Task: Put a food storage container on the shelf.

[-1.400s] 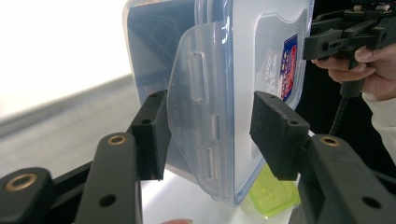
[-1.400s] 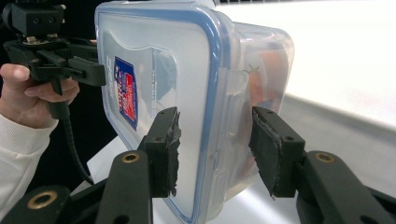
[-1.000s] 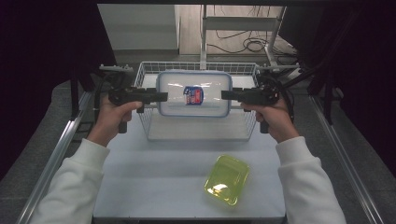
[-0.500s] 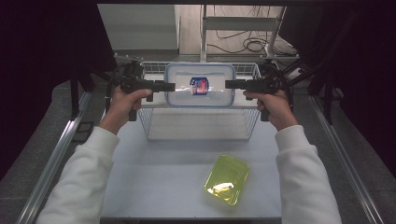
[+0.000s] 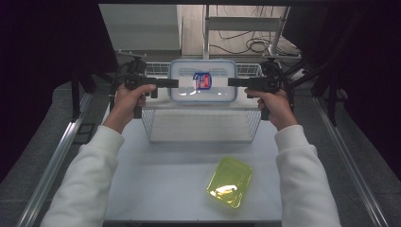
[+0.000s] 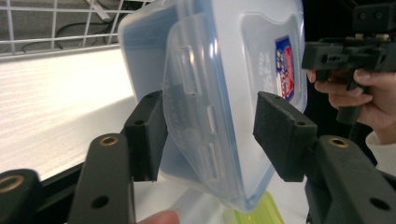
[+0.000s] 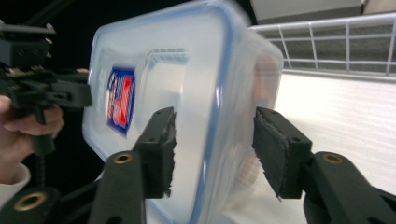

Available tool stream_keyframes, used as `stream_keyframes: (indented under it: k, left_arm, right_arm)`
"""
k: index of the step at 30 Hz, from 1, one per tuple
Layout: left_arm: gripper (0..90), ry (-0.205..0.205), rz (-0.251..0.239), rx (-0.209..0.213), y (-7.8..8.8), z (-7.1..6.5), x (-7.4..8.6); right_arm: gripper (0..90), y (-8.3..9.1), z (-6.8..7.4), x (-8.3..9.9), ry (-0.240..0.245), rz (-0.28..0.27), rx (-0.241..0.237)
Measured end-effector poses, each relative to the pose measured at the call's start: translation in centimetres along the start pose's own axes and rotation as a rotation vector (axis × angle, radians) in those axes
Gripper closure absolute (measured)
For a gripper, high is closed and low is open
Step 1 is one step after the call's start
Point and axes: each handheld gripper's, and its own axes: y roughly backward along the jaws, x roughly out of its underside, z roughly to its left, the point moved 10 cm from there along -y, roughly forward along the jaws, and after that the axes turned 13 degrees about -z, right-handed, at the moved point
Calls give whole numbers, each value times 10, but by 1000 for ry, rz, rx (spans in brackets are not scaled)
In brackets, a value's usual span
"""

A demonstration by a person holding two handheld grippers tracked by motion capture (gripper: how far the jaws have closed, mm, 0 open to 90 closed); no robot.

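Note:
A clear plastic container (image 5: 203,87) with a blue-rimmed lid and a red-and-blue label hangs in the air over the wire basket (image 5: 156,125). My left gripper (image 5: 174,83) holds its left end and my right gripper (image 5: 231,82) its right end. In the left gripper view the jaws of the left gripper (image 6: 210,135) clamp the container (image 6: 233,70) across its latch flap. In the right gripper view the right gripper (image 7: 212,149) pinches the opposite end of the container (image 7: 187,70), lid side to the left.
The wire basket stands at the far middle of the white table (image 5: 161,179). A yellow-green translucent tub (image 5: 230,182) lies near the table's front right. Metal rails run along both table sides, and cables lie on the floor behind.
Both grippers have carried the container up and farther away, from the basket's front edge to above its back part. The yellow-green tub has not moved.

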Motion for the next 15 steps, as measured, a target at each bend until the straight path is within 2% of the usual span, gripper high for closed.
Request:
stream_keyframes:
  k: [2,3,4,5,6,8,11,15]
  left_arm:
    - [394,10,12,-8,-4,4,1]
    - [368,36,12,-17,-6,8,1]
    - [322,42,1,-32,-7,11,0]
    - [323,44,-10,-54,-7,14,-2]
    - [317,36,-18,-71,-7,18,-3]
    - [303,33,-15,-70,-9,18,-3]
    - [266,14,-18,-92,-11,17,-4]
    - [259,-21,-57,-100,-1,11,-10]
  right_arm:
    - [486,-3,-1,3,-6,15,13]
    - [475,-5,-3,5,-6,21,38]
    - [473,-7,-4,6,-23,20,46]
    - [480,-7,-5,7,-30,19,50]
    - [485,-8,-5,7,-45,8,48]
    - [480,-8,-6,7,-56,-5,48]
    - [467,-7,-5,8,-51,-13,54]
    - [453,-1,-1,5,-41,-32,45]
